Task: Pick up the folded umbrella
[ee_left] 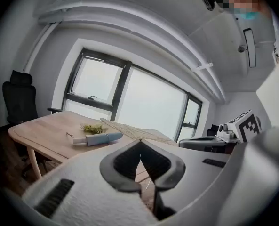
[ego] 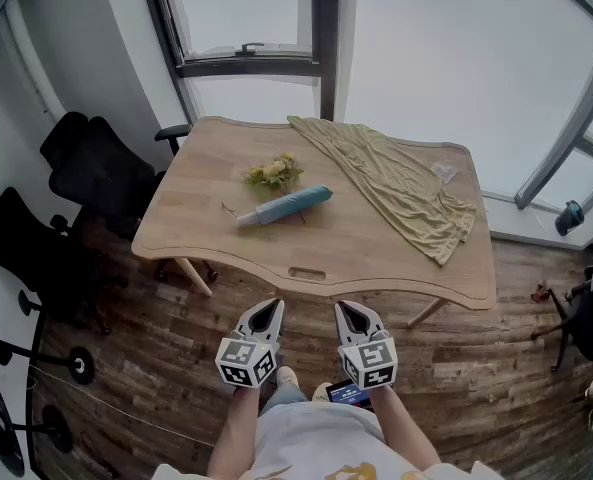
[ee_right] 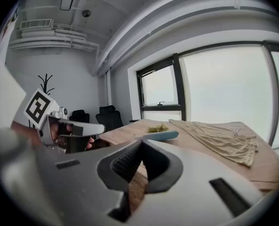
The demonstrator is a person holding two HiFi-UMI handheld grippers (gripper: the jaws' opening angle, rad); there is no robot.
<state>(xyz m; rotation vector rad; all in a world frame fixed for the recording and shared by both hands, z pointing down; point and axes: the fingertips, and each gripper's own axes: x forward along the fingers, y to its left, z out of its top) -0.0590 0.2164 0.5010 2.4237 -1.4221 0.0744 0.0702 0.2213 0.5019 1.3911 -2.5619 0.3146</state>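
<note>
Nearest the head camera, the left tongs (ego: pixel 266 310) and right tongs (ego: pixel 349 311) hang side by side short of the worktop's (ego: pixel 376 253) near edge. Both have their tips pressed together and hold nothing. The folded umbrella (ego: pixel 286 206) lies on the worktop well apart from them, at about 12 o'clock from the left tongs and 11 o'clock from the right. Its long axis runs from 8 to 2 o'clock, pale handle end nearer. The left tongs look slightly closer, so the reach is probably theirs.
</note>
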